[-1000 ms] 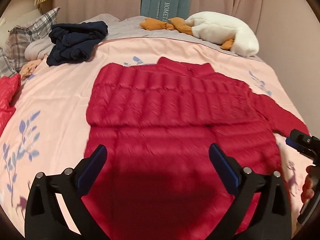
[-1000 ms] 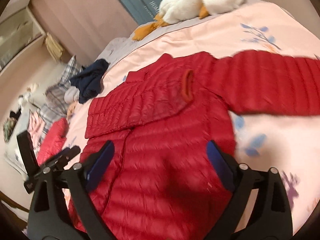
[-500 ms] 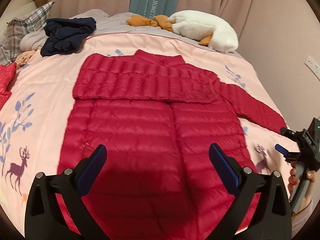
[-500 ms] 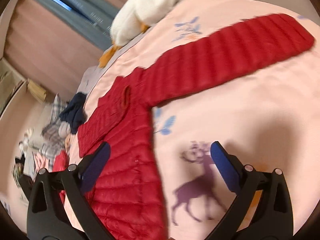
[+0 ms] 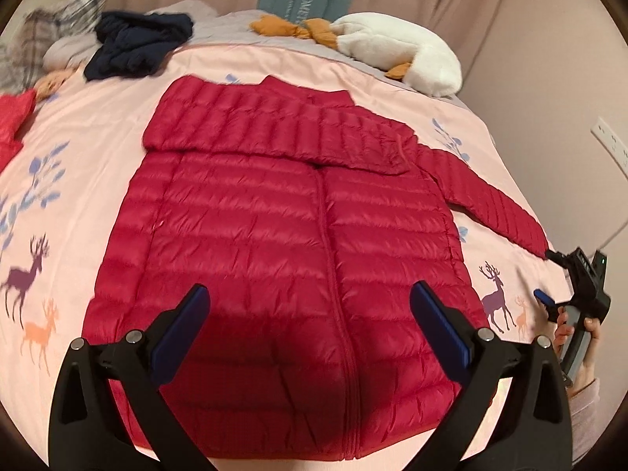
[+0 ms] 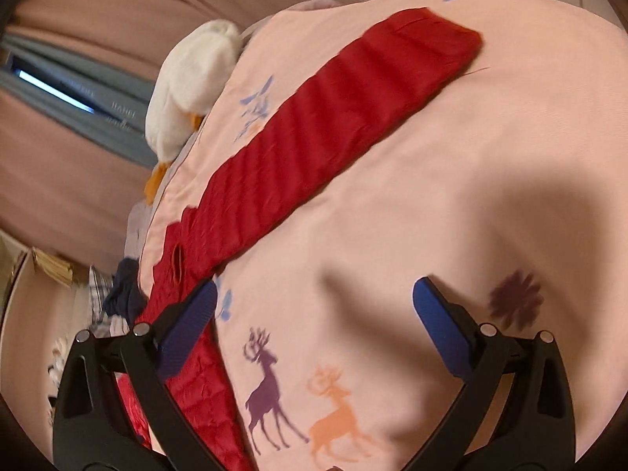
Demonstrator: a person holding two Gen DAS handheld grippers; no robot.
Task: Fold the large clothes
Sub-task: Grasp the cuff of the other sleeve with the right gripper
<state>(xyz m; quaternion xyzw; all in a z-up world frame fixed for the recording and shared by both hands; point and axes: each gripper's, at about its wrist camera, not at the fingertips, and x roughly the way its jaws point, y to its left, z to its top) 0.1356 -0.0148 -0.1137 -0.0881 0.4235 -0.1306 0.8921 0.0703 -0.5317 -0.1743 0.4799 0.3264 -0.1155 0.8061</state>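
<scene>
A red quilted puffer jacket (image 5: pixel 282 227) lies flat, front up, on a pink bedspread (image 5: pixel 78 180). One sleeve is folded across its chest; the other sleeve (image 5: pixel 486 200) stretches out to the right. My left gripper (image 5: pixel 310 314) is open and empty, hovering over the jacket's hem. My right gripper (image 6: pixel 314 310) is open and empty above the bedspread, near the outstretched sleeve (image 6: pixel 322 133); it also shows in the left wrist view (image 5: pixel 549 278) just off the cuff.
A white plush duck (image 5: pixel 396 55) and a dark navy garment (image 5: pixel 137 47) lie at the head of the bed, with plaid pillows (image 5: pixel 51 27) at far left. Another red item (image 5: pixel 11 117) sits at the left edge. A wall with an outlet (image 5: pixel 612 149) borders the right.
The right gripper swung right, away from the jacket's body, toward the cuff of the outstretched sleeve. The left gripper's view shifted slightly, staying over the hem. Both stay open.
</scene>
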